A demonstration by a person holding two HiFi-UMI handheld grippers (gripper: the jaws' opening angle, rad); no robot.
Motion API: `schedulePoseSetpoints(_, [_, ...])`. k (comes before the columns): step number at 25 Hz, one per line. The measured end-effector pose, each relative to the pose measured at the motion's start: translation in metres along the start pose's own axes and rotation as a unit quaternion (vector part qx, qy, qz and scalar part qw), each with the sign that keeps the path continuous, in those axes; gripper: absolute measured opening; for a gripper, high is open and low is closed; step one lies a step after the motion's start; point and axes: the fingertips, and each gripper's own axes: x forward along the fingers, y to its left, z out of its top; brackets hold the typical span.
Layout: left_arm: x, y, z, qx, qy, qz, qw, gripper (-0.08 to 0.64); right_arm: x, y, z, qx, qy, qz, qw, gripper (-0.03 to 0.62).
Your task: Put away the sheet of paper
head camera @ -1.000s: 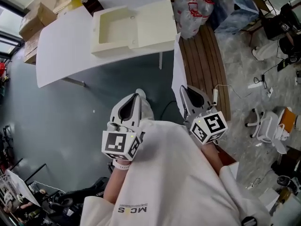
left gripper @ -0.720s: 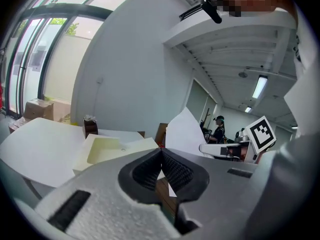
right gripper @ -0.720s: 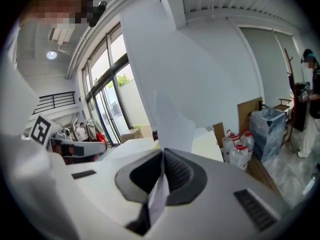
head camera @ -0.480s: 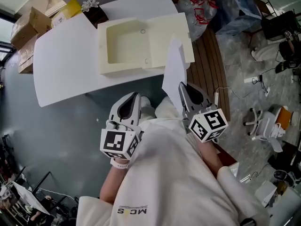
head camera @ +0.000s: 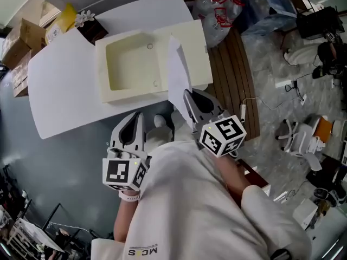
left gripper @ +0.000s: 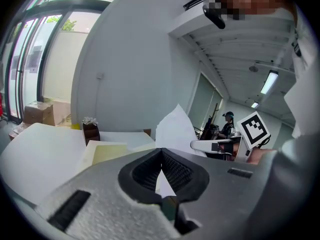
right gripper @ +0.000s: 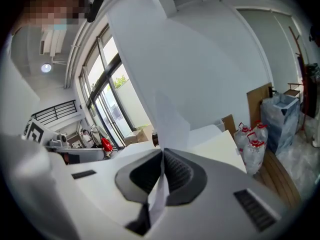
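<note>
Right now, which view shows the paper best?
Head view: the whole paper stands upright from the right gripper. The right gripper view shows it close, pinched between shut jaws, its top cut off. The left gripper view shows only its upper part, past the left gripper.

The left hand-held gripper (left gripper: 161,153) has its jaws together, empty. Beyond, the right hand-held gripper (left gripper: 194,145) holds a sheet of paper (left gripper: 174,126) upright, near the white desk (left gripper: 45,151).
</note>
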Motion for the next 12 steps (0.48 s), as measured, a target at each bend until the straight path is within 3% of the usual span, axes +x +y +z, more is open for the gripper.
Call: schedulePoseSetpoints(12, [0.068, 0.004, -0.022, -0.036, 0.019, 0.001, 0.9992, 0.026, 0.038, -0.049, -0.007, 0.002, 0.044, 0.004, 0.999, 0.014])
